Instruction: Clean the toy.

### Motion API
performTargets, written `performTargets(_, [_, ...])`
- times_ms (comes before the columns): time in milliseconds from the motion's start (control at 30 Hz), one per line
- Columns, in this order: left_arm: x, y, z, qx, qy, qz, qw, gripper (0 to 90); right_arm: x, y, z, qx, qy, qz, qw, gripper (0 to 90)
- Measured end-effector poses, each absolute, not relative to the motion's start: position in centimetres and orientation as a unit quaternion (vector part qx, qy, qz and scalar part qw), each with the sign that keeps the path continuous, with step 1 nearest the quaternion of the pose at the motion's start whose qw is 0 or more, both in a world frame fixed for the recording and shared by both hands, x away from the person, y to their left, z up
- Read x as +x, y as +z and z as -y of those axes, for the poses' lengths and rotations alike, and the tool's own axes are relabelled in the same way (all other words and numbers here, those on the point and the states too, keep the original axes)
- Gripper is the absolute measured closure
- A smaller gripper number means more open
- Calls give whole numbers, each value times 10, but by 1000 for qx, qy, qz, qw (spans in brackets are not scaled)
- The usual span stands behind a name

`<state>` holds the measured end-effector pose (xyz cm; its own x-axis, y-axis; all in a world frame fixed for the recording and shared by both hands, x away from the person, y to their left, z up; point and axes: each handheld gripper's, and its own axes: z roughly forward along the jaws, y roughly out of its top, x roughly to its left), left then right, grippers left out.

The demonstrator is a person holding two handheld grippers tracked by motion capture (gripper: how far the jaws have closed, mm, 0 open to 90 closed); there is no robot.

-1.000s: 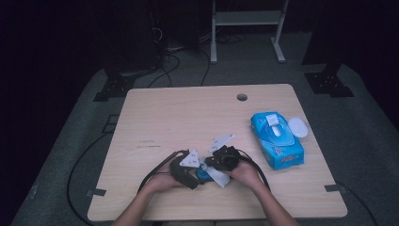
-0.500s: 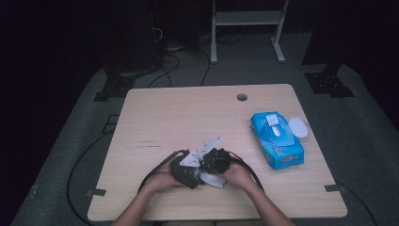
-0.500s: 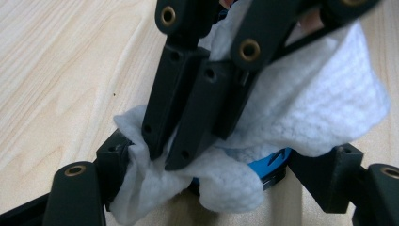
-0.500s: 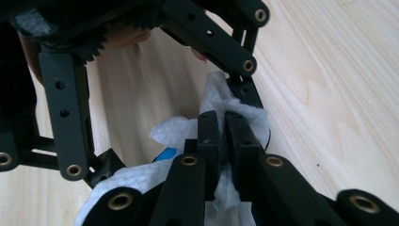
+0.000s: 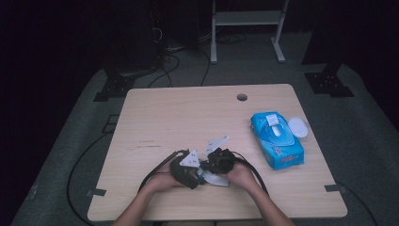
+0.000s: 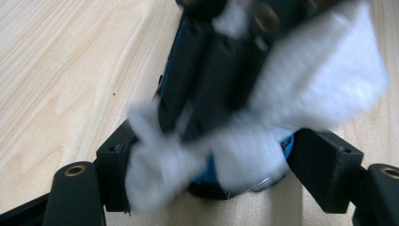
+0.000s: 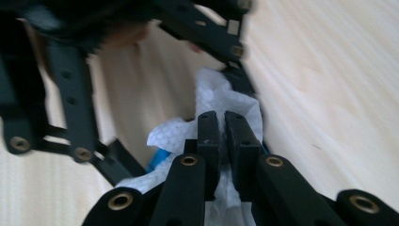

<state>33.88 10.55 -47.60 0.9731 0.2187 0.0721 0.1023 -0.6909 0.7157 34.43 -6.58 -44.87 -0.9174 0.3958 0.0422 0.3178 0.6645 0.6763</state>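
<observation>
Where the two grippers meet near the front edge of the table [image 5: 155, 117], a white wet wipe [image 7: 214, 101] is found, crumpled and quilted in texture, with a small blue object [image 6: 209, 172] beneath it. In the high view the wipe is seen as a pale patch between the hands, well apart from the blue wipe pack [image 5: 276, 140] and its white lid [image 5: 298, 127], which lie to the right of the wipe and farther back on the table. The pack and lid are given by the high view alone among the three; the gripper views supply the close detail instead. In the left gripper view the wipe is draped in blurred folds over the blue object and over the black jaws of the other gripper, which enter from the top. In the right gripper view the embossed surface of the wipe is resolved, and a sliver of blue is visible at its lower left edge. The right gripper [image 7: 220, 134] is closed down to a narrow slit, with the wipe pinched between its pads. The left gripper [image 6: 207, 162] is held fairly wide, its pads standing on either side of the blue object and the wipe; whether the pads press on the blue object cannot be told.
</observation>
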Motion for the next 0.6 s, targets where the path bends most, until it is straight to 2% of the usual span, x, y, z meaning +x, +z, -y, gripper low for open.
performTargets(300, [339, -476, -106, 917, 78, -86, 383, 253, 339, -446, 77, 194, 363, -911, 37, 847])
performTargets(500, [339, -476, -105, 916, 77, -88, 384, 253, 335, -450, 62, 175, 360, -916, 37, 847])
performTargets(600, [339, -476, -106, 916, 79, -87, 384, 254, 335, -449, 68, 171, 362, -916, 30, 847])
